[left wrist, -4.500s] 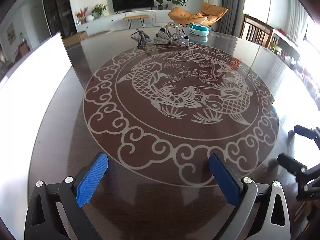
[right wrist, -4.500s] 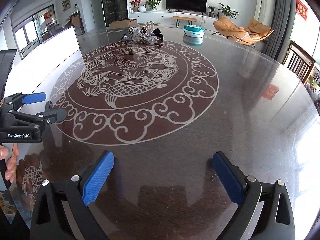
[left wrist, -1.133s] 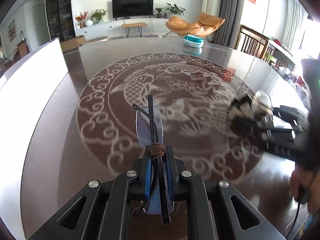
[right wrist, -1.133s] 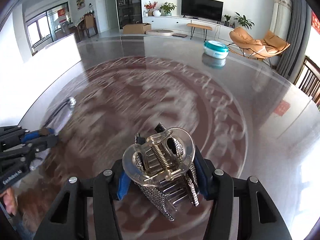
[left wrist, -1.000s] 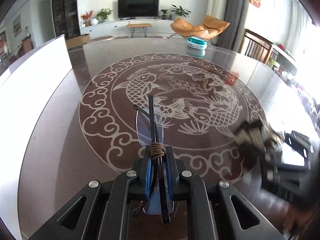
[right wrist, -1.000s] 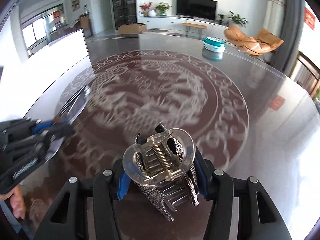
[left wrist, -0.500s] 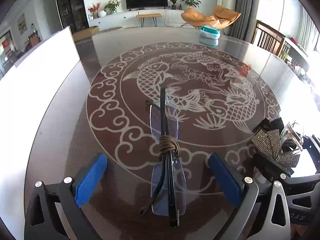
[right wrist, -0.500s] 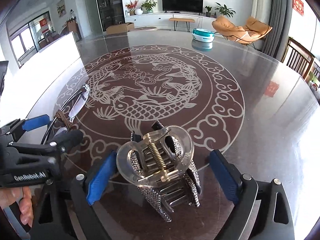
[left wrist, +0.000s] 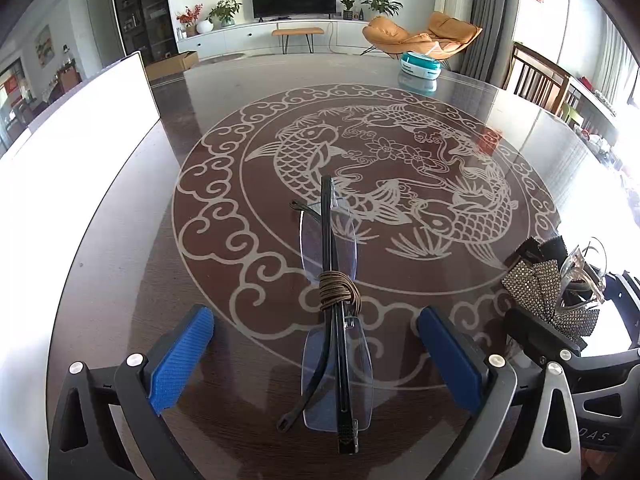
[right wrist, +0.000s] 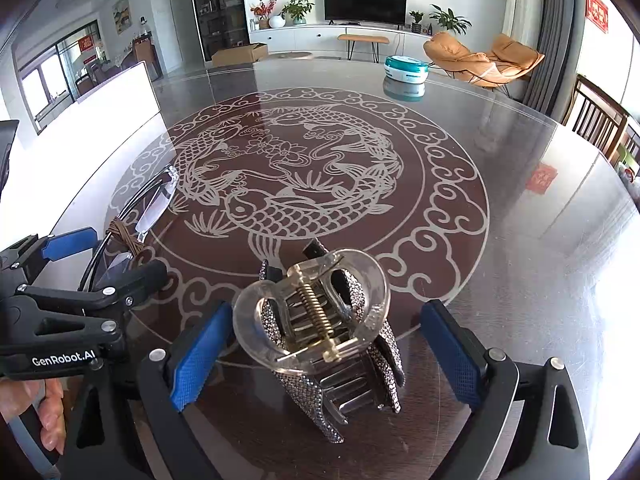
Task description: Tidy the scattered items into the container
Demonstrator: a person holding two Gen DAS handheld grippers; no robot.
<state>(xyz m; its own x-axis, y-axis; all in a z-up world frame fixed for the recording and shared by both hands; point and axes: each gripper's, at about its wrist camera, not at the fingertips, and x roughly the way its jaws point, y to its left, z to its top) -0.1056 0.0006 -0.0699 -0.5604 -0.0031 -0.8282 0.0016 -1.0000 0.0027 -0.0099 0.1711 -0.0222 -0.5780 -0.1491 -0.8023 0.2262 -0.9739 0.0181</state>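
**Glasses and hair clip set down on a round table, both grippers open around them**

A dark, glossy round table [left wrist: 120, 264] carries a pale fish design [left wrist: 360, 184] in its middle; every place here is given from that design. At its near left edge, folded glasses [left wrist: 336, 340] with a brown cord wound round them lie flat on the tabletop. The left gripper [left wrist: 316, 356] stands with jaws wide on either side of them, blue pads clear of the frame. At the design's near right edge sits a clear, rhinestone-covered hair clip [right wrist: 320, 332], resting on its teeth. The right gripper [right wrist: 324, 352] is open wide around it, pads not touching. Far beyond the design, near the table's back edge, sits a teal and white container [right wrist: 406, 67], well apart from both items.

Likely risks: the smooth top could let the thin glasses slide or pinch a lens if gripped off centre. The clip could topple if a pad nudges it. The two grippers stand close and could knock together
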